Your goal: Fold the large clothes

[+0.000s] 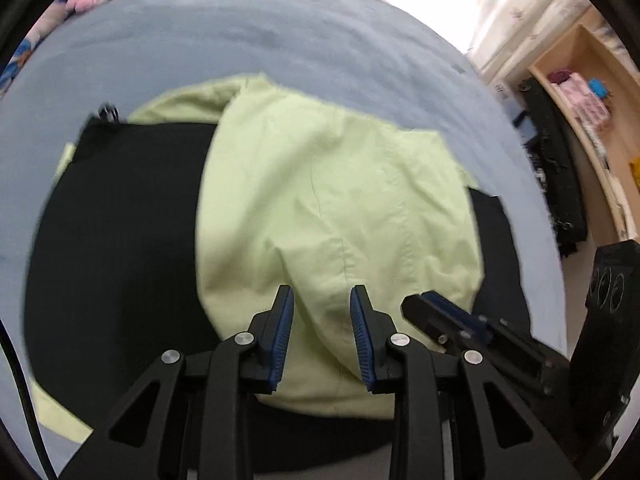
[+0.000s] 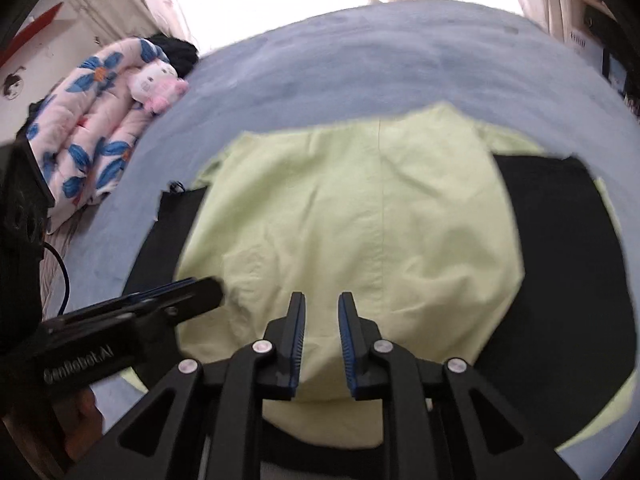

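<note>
Fingers of both grippers parted, empty, above green garment fold.

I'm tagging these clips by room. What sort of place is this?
Most likely a bedroom: the clothes lie on a bed with a blue sheet, a flowered quilt and a plush toy sit at one side, and a wooden shelf holds oddments.

Each wrist camera rides behind its own fingers, looking steeply down and close. Both share the pale green garment on the blue bed, each catching the other gripper beside it.
</note>
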{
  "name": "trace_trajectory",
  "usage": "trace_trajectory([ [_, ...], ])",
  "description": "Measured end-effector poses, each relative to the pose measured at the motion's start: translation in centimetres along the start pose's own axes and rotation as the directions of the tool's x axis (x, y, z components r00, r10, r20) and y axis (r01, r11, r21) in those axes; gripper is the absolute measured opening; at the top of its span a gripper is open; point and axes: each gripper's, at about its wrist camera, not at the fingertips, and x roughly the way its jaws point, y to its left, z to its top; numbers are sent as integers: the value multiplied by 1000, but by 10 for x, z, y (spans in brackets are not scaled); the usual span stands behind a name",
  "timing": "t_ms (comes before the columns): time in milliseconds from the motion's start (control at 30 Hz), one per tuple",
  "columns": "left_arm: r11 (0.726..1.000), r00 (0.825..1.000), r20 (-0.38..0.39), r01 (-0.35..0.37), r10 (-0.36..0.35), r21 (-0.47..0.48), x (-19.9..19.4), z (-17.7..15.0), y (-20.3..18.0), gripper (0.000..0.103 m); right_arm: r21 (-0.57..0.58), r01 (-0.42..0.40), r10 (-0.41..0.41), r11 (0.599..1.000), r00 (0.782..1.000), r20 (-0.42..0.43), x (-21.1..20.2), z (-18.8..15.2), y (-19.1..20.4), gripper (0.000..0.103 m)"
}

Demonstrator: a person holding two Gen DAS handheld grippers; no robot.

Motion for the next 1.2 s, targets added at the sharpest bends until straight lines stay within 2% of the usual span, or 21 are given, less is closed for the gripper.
trace_trajectory([
  [100, 995, 994, -56, -98, 96, -24, 30, -7, 7, 24, 45, 145, -145, 988, 989, -9, 12, -8, -31, 12],
  [133, 995, 994, -54, -94, 93, -19, 33, -10, 11, 24, 60, 160, -160, 985, 987, -1, 10, -9, -40, 6],
  [167, 997, 996, -32, -78, 78, -10, 32, -12, 13, 24, 87, 156, -158, 984, 987, 15, 6, -10, -54, 1],
  [267, 996, 997, -15, -81, 82, 44, 35, -15, 9, 24, 118, 107, -109, 987, 994, 15, 4, -13, -70, 0],
  [367, 992, 994, -15, -108, 109, 71, 38, -13, 5, 24, 97, 137, -138, 986, 990, 4, 8, -11, -65, 0],
  [600, 993, 994, -19, -105, 106, 48, 39, -13, 2, 24, 144, 143, -146, 979, 989, 16, 9, -11, -61, 0],
  [1000, 997, 993, -79, -82, 82, 9, 38, -5, 6, 25, 153, 126, -126, 980, 992, -8, 3, -8, -64, 3],
  [1200, 998, 995, -91, -47, 43, -37, 27, -5, 10, 28, 158, 124, -124, 980, 992, -8, -7, -8, -58, 3],
])
